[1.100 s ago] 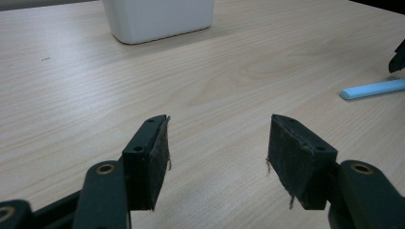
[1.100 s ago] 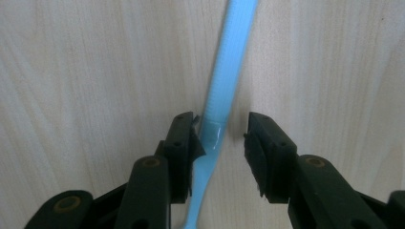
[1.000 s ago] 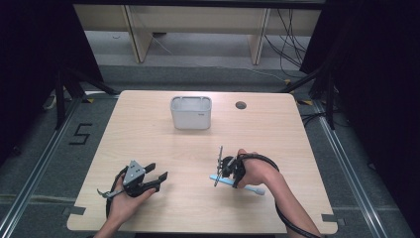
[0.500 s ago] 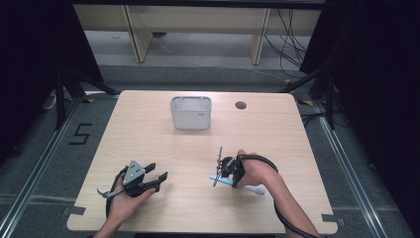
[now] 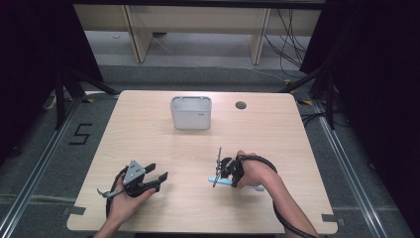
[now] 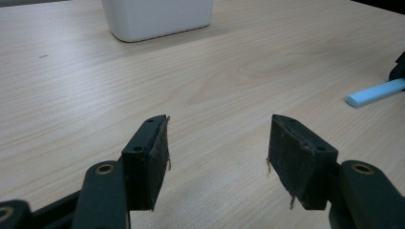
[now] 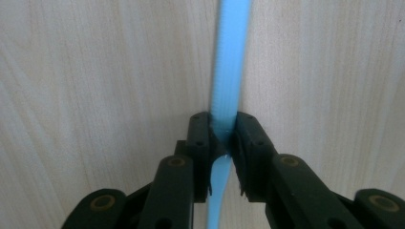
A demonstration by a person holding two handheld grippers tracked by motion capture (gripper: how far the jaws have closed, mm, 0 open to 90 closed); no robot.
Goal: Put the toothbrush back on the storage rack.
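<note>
The tabletop (image 5: 148, 129) spreads wide and mostly bare, its near edge below both hands and broad open wood between them. A white container (image 5: 191, 112) stands well apart toward the far edge, beside a small dark hole (image 5: 240, 105). The left gripper (image 5: 157, 178) rests low near the near-left edge, fingers (image 6: 148, 157) spread over bare wood. The right gripper (image 7: 222, 131) has just been closing, its fingers pinching a light-blue strip (image 7: 229, 62) lying flat right of centre.
</note>
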